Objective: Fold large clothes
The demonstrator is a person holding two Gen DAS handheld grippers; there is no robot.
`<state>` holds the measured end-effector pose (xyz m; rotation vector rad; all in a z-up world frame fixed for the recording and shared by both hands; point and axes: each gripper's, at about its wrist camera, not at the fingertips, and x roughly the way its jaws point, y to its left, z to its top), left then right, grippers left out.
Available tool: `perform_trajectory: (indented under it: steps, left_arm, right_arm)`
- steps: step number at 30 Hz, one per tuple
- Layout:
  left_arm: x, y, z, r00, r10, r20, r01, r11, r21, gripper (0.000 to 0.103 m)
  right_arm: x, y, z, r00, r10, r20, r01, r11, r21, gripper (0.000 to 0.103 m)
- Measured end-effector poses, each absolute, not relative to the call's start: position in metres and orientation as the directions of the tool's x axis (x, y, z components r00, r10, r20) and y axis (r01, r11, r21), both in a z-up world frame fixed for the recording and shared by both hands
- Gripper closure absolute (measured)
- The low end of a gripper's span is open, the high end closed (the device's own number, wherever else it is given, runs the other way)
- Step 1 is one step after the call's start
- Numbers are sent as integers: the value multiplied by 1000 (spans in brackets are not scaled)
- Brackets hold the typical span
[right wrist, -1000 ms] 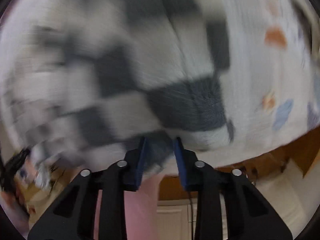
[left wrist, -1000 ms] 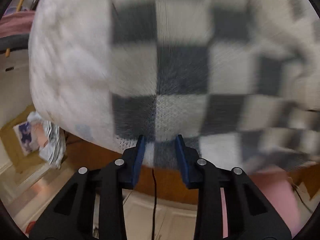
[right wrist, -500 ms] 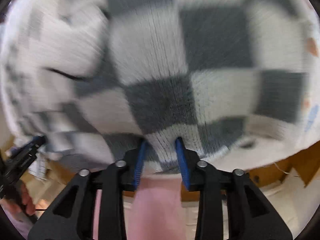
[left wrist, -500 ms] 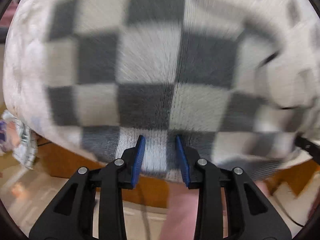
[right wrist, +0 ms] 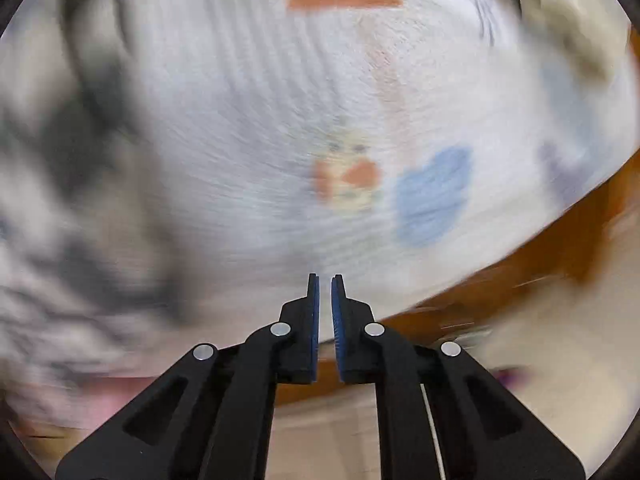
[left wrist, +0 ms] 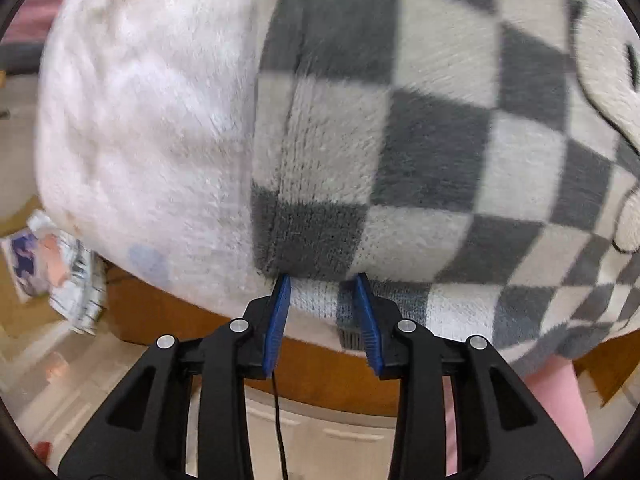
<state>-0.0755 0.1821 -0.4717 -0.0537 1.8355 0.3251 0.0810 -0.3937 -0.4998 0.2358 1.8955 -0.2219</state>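
Pinching checkered garment: left gripper | right gripper closing, empty | no legible writing

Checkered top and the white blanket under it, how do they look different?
The checkered top has big grey and white squares; the white blanket is plain white with small coloured pictures, like a blue patch. The checkered top lies on top; the white blanket lies underneath and sticks out past it on one side. Both look soft and fuzzy.
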Motion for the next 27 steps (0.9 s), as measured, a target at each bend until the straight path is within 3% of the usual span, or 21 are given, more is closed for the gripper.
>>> perform_trajectory:
  steps: [1,3,5,6,8,10,13,17,19,23,25,27]
  left_arm:
    - [-71,179,-462,-258,145,-955,-189,962,197,67]
    - [-68,175,-453,-214,165,-963,-188,960,206,53]
    - [-73,185,-474,-269,165,-949,-234,945,231,53]
    - [-80,192,-493,-320,154,-935,-256,936,242,51]
    - [-73,208,-513,-335,110,-936,-302,928,218,46]
    - [-67,209,-510,-355,110,-928,-283,934,219,48]
    - [-55,201,-478,-289,125,-949,-236,951,197,53]
    - [-22,204,-440,-164,128,-978,-259,951,168,53]
    - [1,225,-446,-139,105,-985,-326,934,145,53]
    - [47,237,-503,-228,107,-968,-374,908,188,49]
    - [59,236,-499,-280,112,-953,-359,909,212,52]
    - [66,230,-468,-208,120,-971,-335,924,186,56]
  right_arm:
    - [85,-391,-480,-262,105,-959,303,953,22,95]
    - [95,-376,-464,-209,125,-970,269,961,66,95]
    - [105,-351,-475,-197,234,-952,264,948,178,96]
    - [109,-348,-486,-215,226,-950,254,952,169,98]
    - [115,-328,-532,-268,-2,-963,151,988,-44,97]
    - [128,-333,-546,-300,-12,-954,221,972,-81,97]
    - [144,-344,-523,-332,77,-940,337,940,-42,99]
    - [189,-345,-461,-113,272,-956,369,904,214,98]
    - [221,-333,-476,-104,354,-930,378,878,292,97]
    - [258,-306,-541,-193,200,-961,282,949,141,98]
    - [264,-313,-534,-233,229,-945,369,920,132,97]
    - [271,-307,-516,-227,226,-947,327,934,144,97]
